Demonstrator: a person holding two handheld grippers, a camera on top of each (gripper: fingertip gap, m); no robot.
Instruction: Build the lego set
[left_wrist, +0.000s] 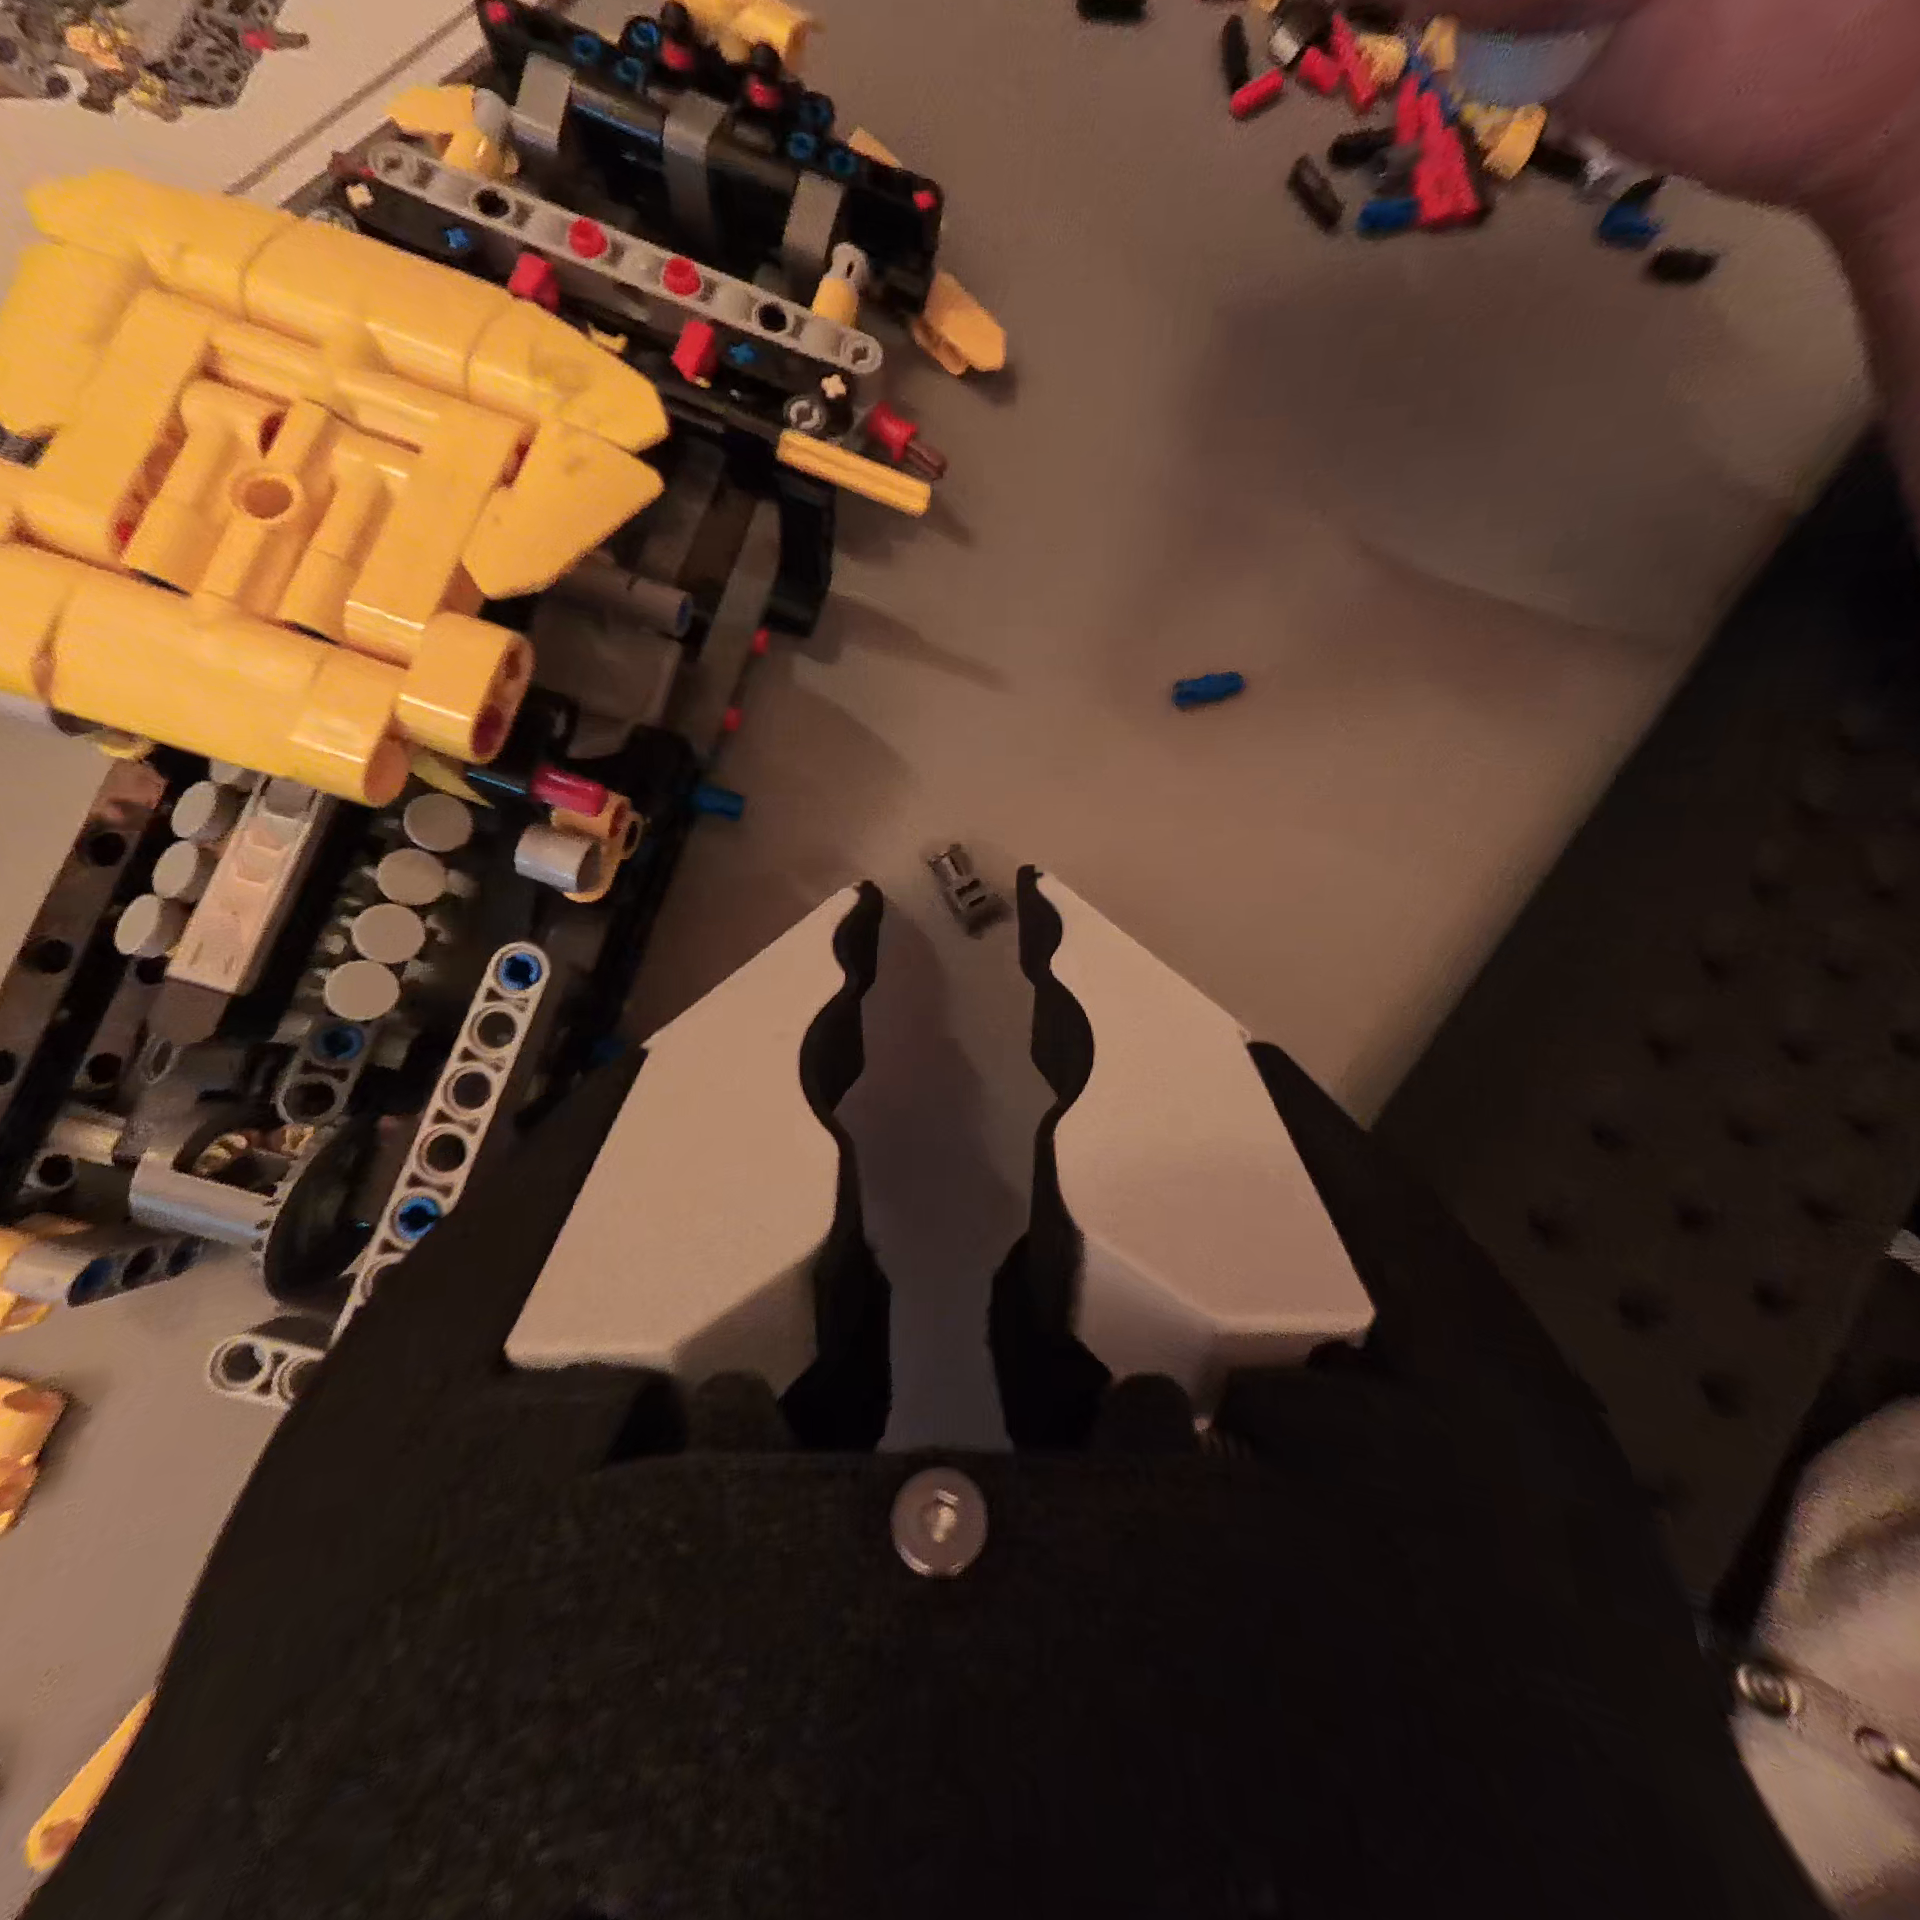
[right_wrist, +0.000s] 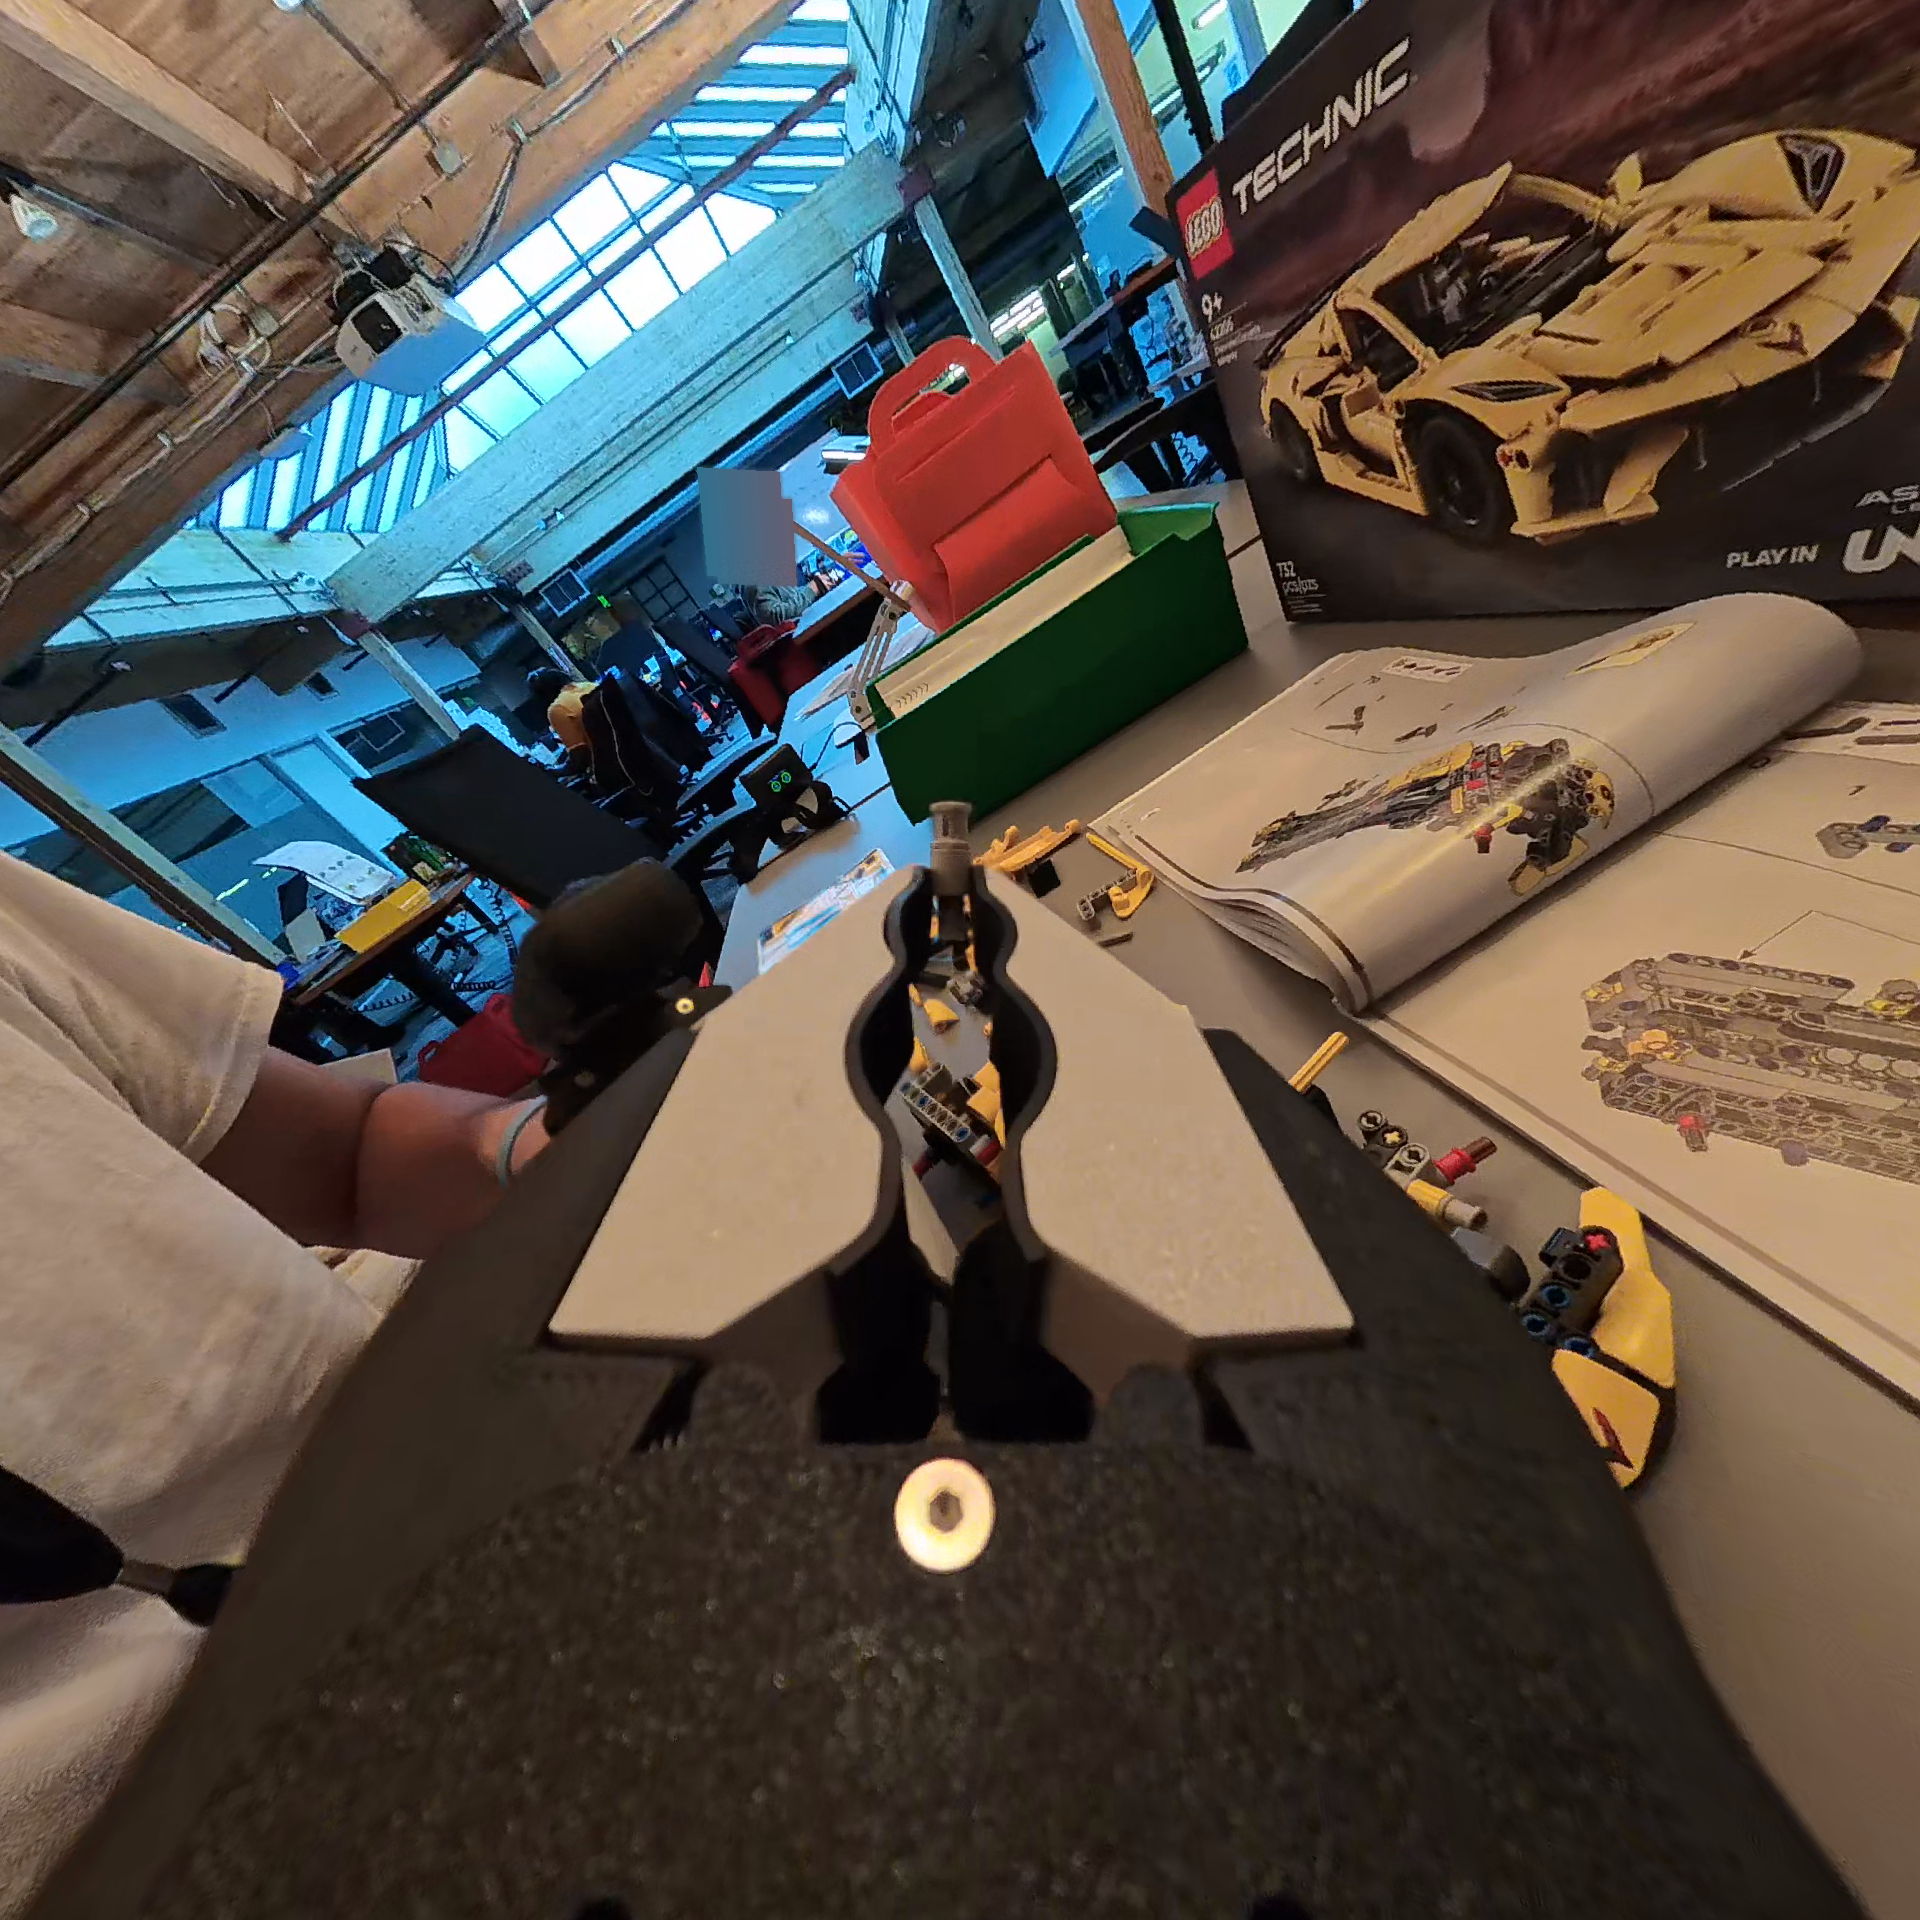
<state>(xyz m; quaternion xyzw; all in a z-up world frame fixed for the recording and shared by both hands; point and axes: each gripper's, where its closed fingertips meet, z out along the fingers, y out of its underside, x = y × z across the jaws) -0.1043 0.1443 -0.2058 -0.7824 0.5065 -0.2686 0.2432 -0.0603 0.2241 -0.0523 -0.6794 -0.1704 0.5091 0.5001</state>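
In the left wrist view the partly built yellow and black lego car (left_wrist: 343, 582) lies on the grey table (left_wrist: 1299, 499) at the left. My left gripper (left_wrist: 945, 883) is open and empty, low over the table, with a small dark grey piece (left_wrist: 966, 888) lying just beyond its fingertips. A blue pin (left_wrist: 1207, 690) lies farther ahead. In the right wrist view my right gripper (right_wrist: 948, 883) is shut on a small grey pin (right_wrist: 949, 847) that sticks up past its tips, held above the table.
A pile of loose red, blue, black and yellow pieces (left_wrist: 1423, 135) lies at the far right. The open instruction booklet (right_wrist: 1558, 831), the set's box (right_wrist: 1579, 312), a green bin (right_wrist: 1060, 665) and a yellow sub-assembly (right_wrist: 1600, 1320) are on the table. The table edge (left_wrist: 1558, 852) is at the right. A person's arm (right_wrist: 395, 1153) is at the left. Across from one pair of fingers to the other is roughly 20 cm. From either gripper's tips it is about 15 cm to the yellow sub-assembly (right_wrist: 1600, 1320).
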